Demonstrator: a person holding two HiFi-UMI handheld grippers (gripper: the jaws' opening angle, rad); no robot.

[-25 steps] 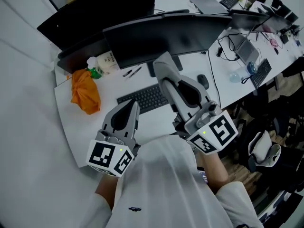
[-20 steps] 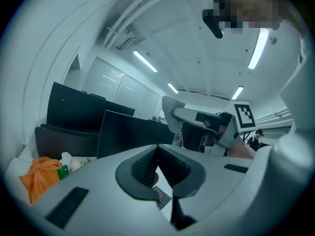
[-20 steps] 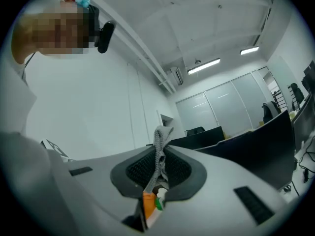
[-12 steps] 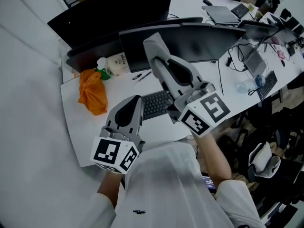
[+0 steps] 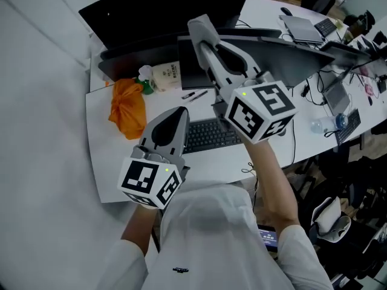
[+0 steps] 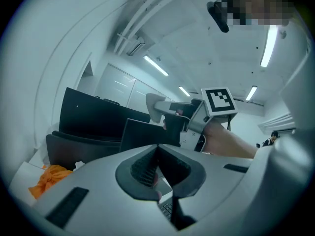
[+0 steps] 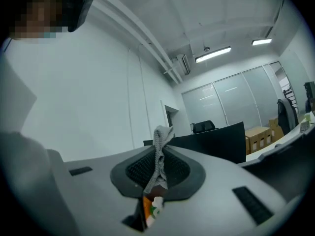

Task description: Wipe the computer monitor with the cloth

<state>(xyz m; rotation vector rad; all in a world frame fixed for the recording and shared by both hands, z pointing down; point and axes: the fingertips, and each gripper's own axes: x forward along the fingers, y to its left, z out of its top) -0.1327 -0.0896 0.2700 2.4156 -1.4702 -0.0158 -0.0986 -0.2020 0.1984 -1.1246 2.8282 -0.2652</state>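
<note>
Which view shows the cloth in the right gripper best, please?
The right gripper view: the grey cloth is pinched between the right gripper's jaws and sticks up past them. The head view and left gripper view show only a pale patch at that gripper's tip, too small to tell.

Orange bundle (image 5: 127,107), perhaps a bag, beside a white bottle (image 5: 145,77); black keyboard (image 5: 211,135) on white desk (image 5: 103,156).

Desk (image 5: 103,162) layout
Keyboard (image 5: 211,135) just right of the left gripper (image 5: 181,110), bag (image 5: 127,107) to its left; monitor (image 5: 296,62) beyond the right gripper (image 5: 199,26), cloth (image 7: 160,151) between its jaws.
</note>
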